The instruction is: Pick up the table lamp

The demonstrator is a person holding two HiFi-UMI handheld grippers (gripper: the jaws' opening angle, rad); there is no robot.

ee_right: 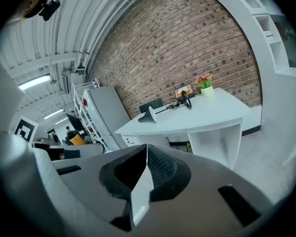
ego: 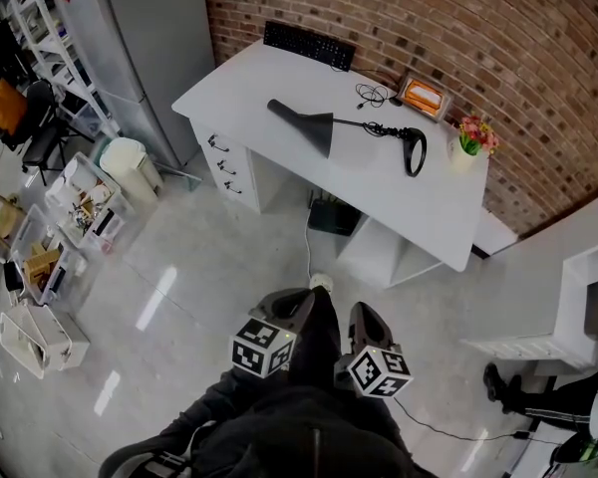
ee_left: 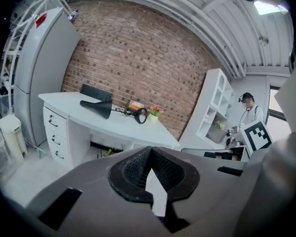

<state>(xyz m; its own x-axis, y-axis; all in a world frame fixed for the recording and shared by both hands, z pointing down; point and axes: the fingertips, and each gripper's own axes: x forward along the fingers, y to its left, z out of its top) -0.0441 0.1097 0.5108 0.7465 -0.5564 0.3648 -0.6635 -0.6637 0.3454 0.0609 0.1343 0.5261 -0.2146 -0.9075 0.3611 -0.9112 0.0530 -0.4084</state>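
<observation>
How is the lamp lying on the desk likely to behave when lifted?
The lamp looks light: thin arm, small cone shade. Its arm looks jointed, so it may flop or fold if gripped at one end. Lying on its side, the shade might roll when nudged.

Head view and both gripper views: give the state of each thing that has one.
table lamp: lying on its side on the desk, untouched.
left gripper: fingers shut, empty.
right gripper: fingers shut, empty.
desk drawers: closed.
flower pot: upright on the desk.
</observation>
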